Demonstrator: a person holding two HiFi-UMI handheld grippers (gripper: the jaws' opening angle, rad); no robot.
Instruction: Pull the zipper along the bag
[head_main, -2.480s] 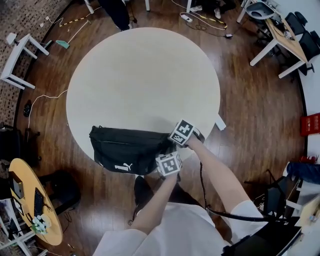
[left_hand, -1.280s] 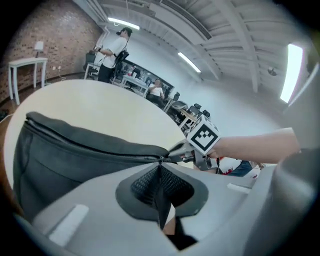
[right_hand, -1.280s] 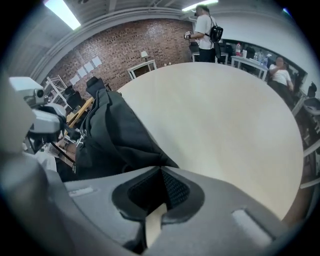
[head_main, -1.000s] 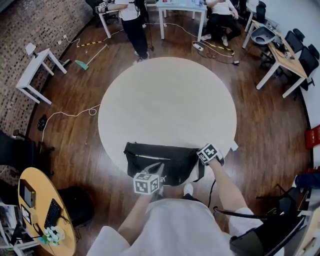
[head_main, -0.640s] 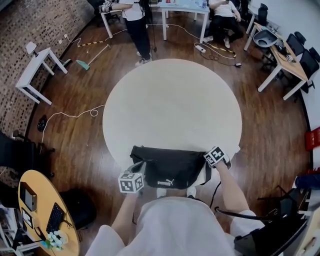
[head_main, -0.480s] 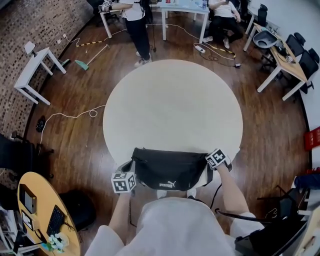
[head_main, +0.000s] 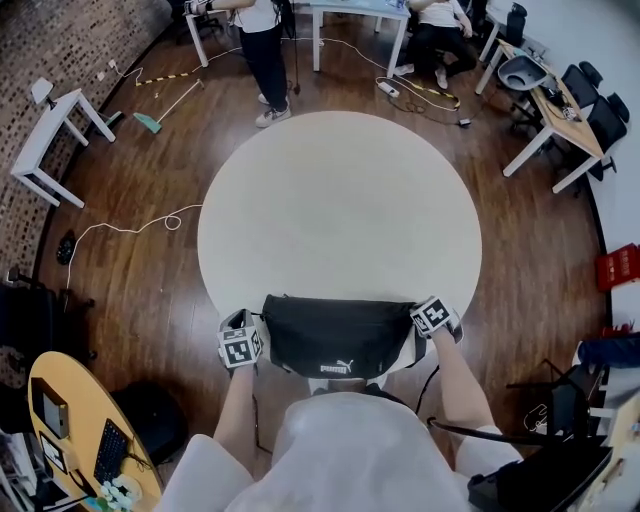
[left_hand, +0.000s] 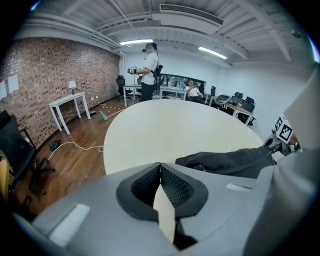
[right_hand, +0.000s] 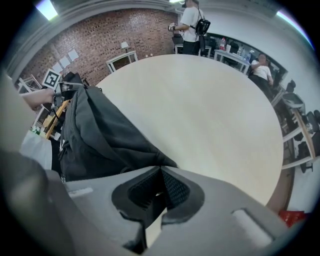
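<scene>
Dark wood floor (head_main: 120, 260) spreads across the room, and a round, cream-coloured table (head_main: 340, 200) stands in the middle of it. At the far side of the table a person (head_main: 262, 40) stands beside some white desks (head_main: 355, 12). A pale cable (head_main: 130, 225) lies looped on the floor to the left.

A black bag (head_main: 335, 335) lies lengthways on the near edge of the table, directly in front of the person who holds the grippers. Its long side runs left to right and its front face hangs slightly over the rim. The zipper along its top is too small to make out from above.

The left gripper (left_hand: 160, 166) sits just past the bag's left end, at the table's edge. Its jaws are pressed together with nothing showing between them, and the bag lies off to their right, apart from the tips.

The right gripper (right_hand: 160, 169) is at the bag's right end and points steeply down. Its jaws are closed, and the tapering corner of the black fabric runs right down into their tips, so they pinch that end of the bag.

A small white logo (head_main: 340, 367) shows on the bag's front face, low and near the middle.
</scene>
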